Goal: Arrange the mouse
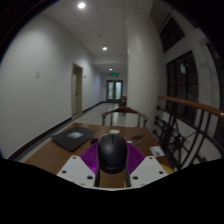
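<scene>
Gripper (112, 172) fingers reach forward over a wooden table (60, 152), and a dark mouse (112, 154) sits between them, its rounded back rising above the purple pads (92, 160) that line their inner faces. The pads close in against both sides of the mouse, so the fingers look drawn in to about the width of the mouse and clamped on it. Whether the mouse rests on the table or is lifted just clear of it cannot be told.

Beyond the left finger, a dark flat mat (75, 139) lies on the table, well apart from the mouse. Just beyond the mouse a small pale object (113, 131) sits on the table; what it is cannot be made out. Past the right finger, near the table's edge, there is a small dark and orange item (157, 152), too unclear to name.

Behind the table stands a wooden chair (124, 117), its back facing the gripper. To the right runs a wooden handrail (195, 106) with dark bars under it. A long corridor (105, 95) with white walls, ceiling lights and a door (77, 90) on the left stretches away straight ahead.
</scene>
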